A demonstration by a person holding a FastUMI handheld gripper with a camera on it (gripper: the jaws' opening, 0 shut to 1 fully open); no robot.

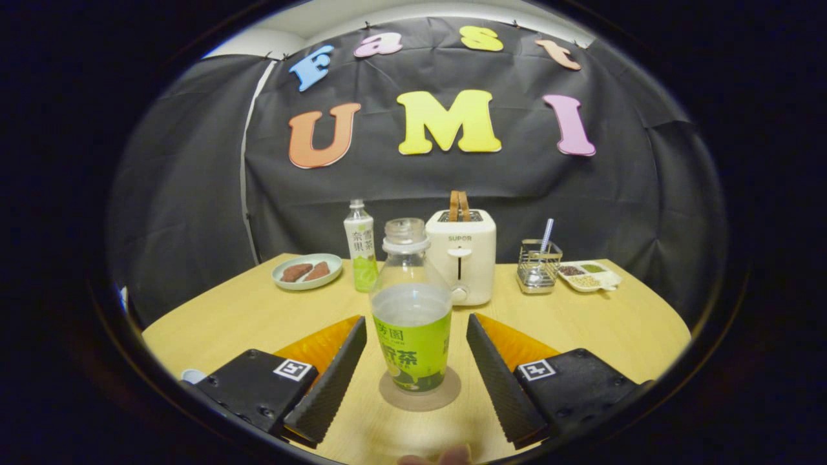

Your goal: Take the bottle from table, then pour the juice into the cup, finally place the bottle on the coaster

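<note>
An uncapped clear bottle (411, 310) with a green label stands upright on a round coaster (420, 391) on the wooden table (607, 323). It holds pale liquid up to about the label's top. My gripper (413, 361) is open, and the bottle stands between its two fingers (333, 381) with a gap on each side. Neither finger touches the bottle. A small white-blue object (192, 375), perhaps the cup's rim, peeks out beside the left finger's mount; I cannot tell what it is.
Beyond the bottle stand a white toaster (462, 261), a second capped green-label bottle (360, 248), a plate with brown pieces (307, 271), a wire holder with a straw (538, 266) and a small divided dish (589, 276). A fingertip (446, 457) shows at the near edge.
</note>
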